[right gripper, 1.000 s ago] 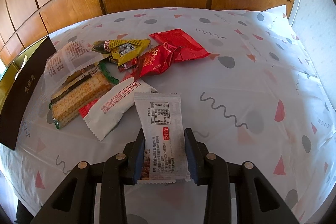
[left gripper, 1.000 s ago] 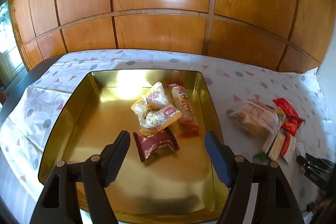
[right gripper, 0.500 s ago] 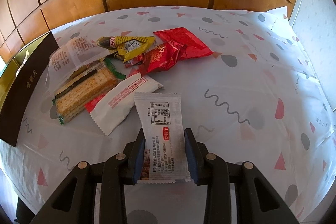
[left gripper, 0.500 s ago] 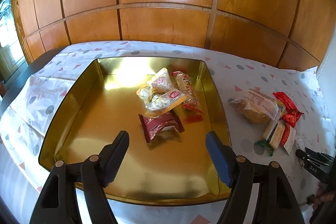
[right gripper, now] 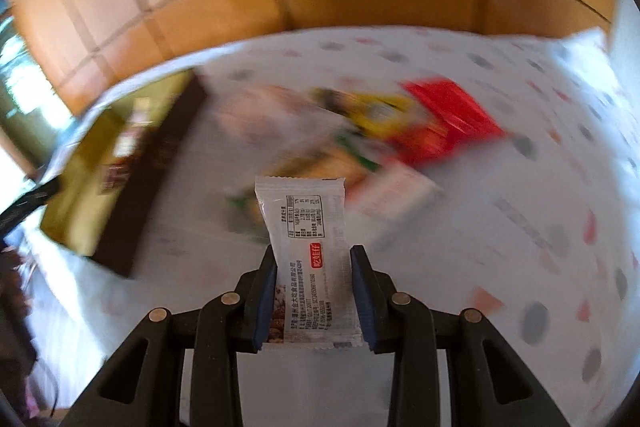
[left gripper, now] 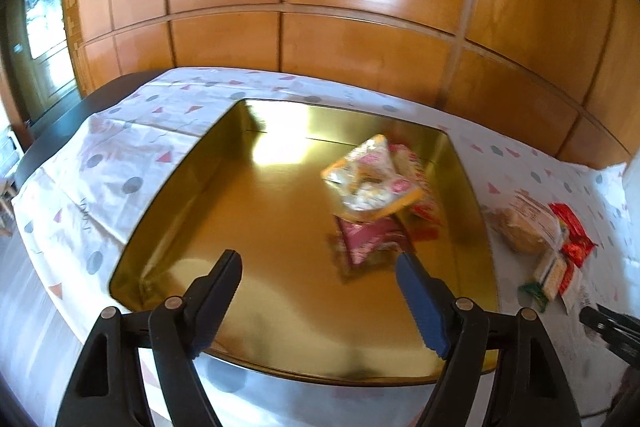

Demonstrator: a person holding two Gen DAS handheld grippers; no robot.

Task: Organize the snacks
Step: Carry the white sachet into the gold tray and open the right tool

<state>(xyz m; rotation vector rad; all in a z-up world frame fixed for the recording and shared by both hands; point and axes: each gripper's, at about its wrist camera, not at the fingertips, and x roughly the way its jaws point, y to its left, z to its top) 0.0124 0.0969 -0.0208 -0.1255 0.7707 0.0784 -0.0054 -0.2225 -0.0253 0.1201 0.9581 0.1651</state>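
Wood-panelled wall [left gripper: 360, 27] behind a table under a white cloth [left gripper: 132, 147] dotted with grey spots and pink triangles.

Glossy orange-brown panels fill the background, with a window [left gripper: 36, 39] at the far left and a bright glare high on the wood. On the cloth sits a big gold tin [left gripper: 224, 211], dark on the outside, holding a few wrapped snacks [left gripper: 372, 183] bunched toward its right wall. Just right of the tin, a loose pile of snacks [right gripper: 400, 123] lies on the cloth, blurred in the right wrist view. Over the tin's near edge, the left gripper [left gripper: 320, 279] has its jaws spreading with nothing between them. Over the cloth near the pile, the right gripper [right gripper: 314, 291] is clamped on a white snack packet [right gripper: 310, 243], which stands upright between its pads, clear of the table.
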